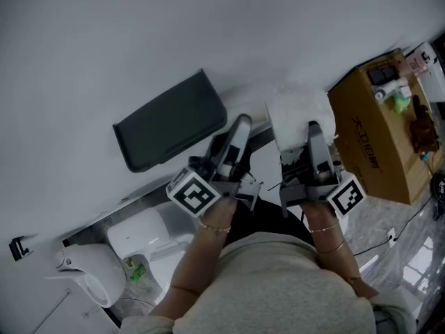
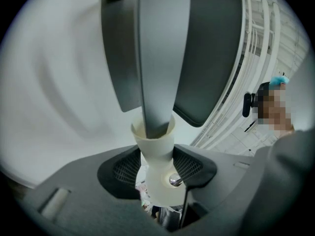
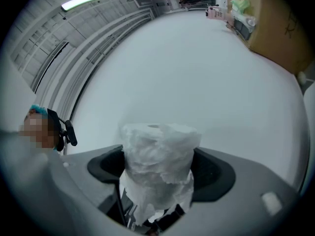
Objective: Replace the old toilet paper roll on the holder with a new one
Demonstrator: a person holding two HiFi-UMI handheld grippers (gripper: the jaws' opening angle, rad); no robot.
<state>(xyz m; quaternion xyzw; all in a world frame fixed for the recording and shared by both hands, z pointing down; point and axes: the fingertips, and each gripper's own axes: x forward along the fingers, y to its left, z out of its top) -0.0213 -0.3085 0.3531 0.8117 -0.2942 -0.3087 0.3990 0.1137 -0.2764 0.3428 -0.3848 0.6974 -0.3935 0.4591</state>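
1. While I look down through the head view, the left tongs sit at centre frame, clamped on the empty tube. Their pads press its two sides near its lower end.
2. That tube is threaded on the grey holder arm, which enters its open top. The dark cover flap fills the upper part of the left gripper view behind it.
3. The right tongs, right of centre, are closed on the fresh roll. It stands upright between the jaws, with a ragged loose sheet hanging at the front.
4. I judge the tube to be thin card, very light and easy to crush. It wants a gentle pinch across its width and a straight slide along the arm, not a twist.
5. The fresh roll looks soft, springy and light, and not slippery. A hard squeeze would likely flatten its hole out of round. A hold around the middle of its wrapped side leaves the hole free for the arm.
6. The loose sheet could snag on the arm's tip, so I would watch that edge.
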